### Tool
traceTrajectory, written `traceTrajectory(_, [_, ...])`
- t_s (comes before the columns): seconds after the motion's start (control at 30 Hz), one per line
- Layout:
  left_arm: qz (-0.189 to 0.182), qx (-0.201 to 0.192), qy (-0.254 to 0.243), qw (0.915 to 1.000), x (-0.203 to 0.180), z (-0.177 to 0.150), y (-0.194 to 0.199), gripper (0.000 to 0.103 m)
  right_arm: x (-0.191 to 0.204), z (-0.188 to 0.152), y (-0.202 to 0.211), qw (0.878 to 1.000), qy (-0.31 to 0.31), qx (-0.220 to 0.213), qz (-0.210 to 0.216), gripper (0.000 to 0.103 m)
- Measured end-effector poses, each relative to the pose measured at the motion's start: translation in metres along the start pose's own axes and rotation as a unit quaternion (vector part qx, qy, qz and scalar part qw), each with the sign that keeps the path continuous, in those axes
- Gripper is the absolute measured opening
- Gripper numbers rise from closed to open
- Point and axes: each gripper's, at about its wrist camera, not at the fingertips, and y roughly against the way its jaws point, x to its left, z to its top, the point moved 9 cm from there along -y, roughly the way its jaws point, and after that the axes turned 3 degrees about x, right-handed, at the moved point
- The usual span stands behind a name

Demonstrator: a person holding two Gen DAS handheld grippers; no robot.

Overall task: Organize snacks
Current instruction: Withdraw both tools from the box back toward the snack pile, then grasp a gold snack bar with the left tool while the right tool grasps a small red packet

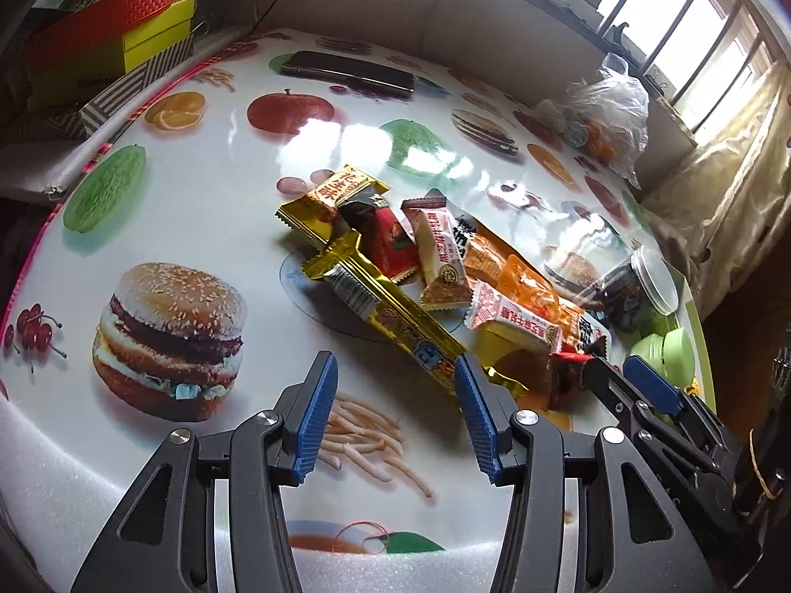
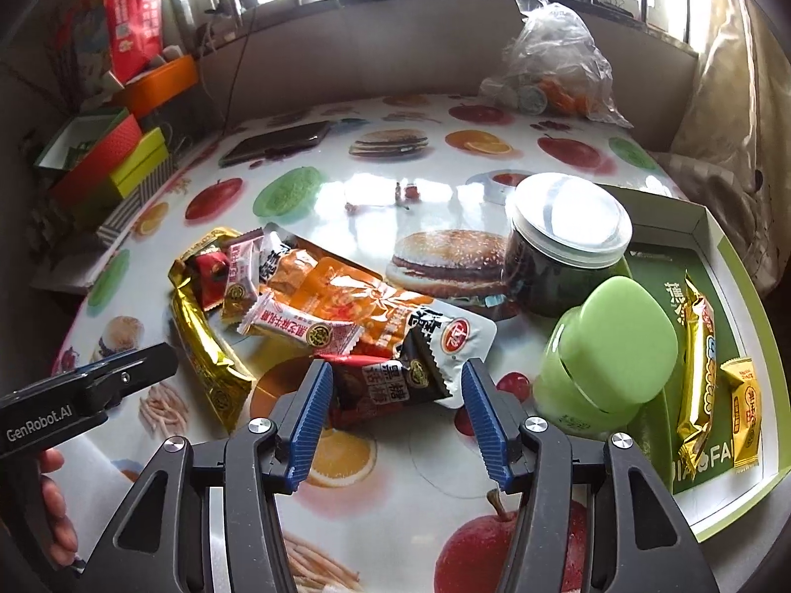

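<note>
A pile of wrapped snacks lies on the food-print table: a long gold bar [image 1: 390, 306], an orange pouch [image 2: 346, 296], red-and-white candies [image 2: 301, 326] and a dark red packet [image 2: 375, 385]. My left gripper [image 1: 395, 370] is open, its right finger beside the gold bar's near end. My right gripper [image 2: 393, 380] is open, its fingers on either side of the dark red packet; I cannot tell if they touch it. A green-lined tray [image 2: 702, 227] at the right holds a gold bar [image 2: 697, 360] and a small orange packet [image 2: 746, 410].
A clear jar with dark contents [image 2: 563, 252] and a green lidded container [image 2: 608, 351] stand by the tray. A phone [image 1: 348, 74] and a plastic bag [image 2: 553, 59] lie at the table's far side. Stacked coloured boxes [image 1: 109, 34] sit off the left edge.
</note>
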Motion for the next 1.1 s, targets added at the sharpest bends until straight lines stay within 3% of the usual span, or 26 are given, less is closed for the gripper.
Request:
traceTrajectory(0.27, [-0.011,0.011,0.029,0.9995,0.004,0.013,-0.014,0.051,0.001,-0.003,-0.027,0.999,-0.007,0.032,-0.012,0.057])
traceTrajectory(0.53, [-0.008,0.025,0.039,0.9989,-0.001,0.016,-0.028,0.051,0.001,-0.014,-0.022,0.999,0.014,0.037,-0.018,0.058])
traceTrajectory(0.73, [0.030,0.025,0.014,0.9991,-0.001,0.015,-0.031,0.051,-0.013,-0.025,-0.014,0.999,-0.006,0.046,-0.027,0.058])
traceTrajectory(0.83, [0.050,0.025,0.002,0.9984,0.004,0.013,-0.030,0.051,-0.020,-0.021,-0.007,0.999,-0.025,0.030,-0.031,0.058])
traceTrajectory(1.1, [0.064,0.028,0.007,0.9975,0.018,0.009,-0.024,0.051,-0.018,-0.010,-0.016,0.997,-0.073,0.032,-0.015,0.058])
